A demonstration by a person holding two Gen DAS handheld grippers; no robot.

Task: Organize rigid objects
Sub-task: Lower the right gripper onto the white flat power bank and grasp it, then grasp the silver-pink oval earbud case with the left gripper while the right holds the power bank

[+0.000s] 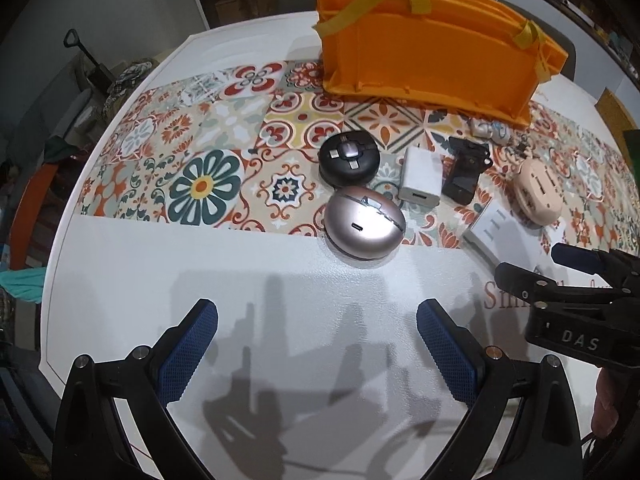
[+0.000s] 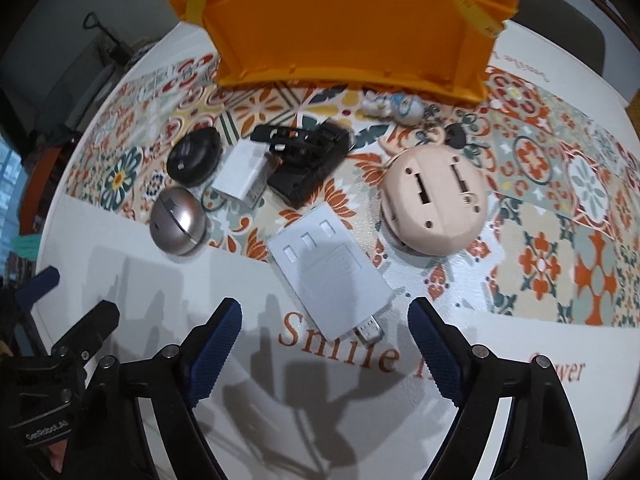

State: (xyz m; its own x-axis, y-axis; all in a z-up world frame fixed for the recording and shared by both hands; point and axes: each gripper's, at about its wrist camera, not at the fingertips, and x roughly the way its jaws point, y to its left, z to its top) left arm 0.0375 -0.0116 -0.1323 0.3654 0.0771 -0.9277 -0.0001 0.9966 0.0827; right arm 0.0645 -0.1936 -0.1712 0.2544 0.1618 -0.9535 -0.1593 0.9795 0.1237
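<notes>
Progress nil: orange bin (image 2: 348,36) apparently unfilled (interior hidden); white hub (image 2: 328,276), pink case (image 2: 434,208), silver puck (image 1: 364,224), charger (image 1: 420,180) all loose on table (image 1: 200,280). Left gripper (image 1: 318,356), right gripper (image 2: 325,354) both released, grasping nothing.

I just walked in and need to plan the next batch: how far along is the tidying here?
Nothing looks done: the orange crate shows no items inside from here. In hand: nothing. Both the left tool and the right tool are open above the table. Left: black puck, silver puck, white charger, flat white hub, pink case, all loose.
</notes>
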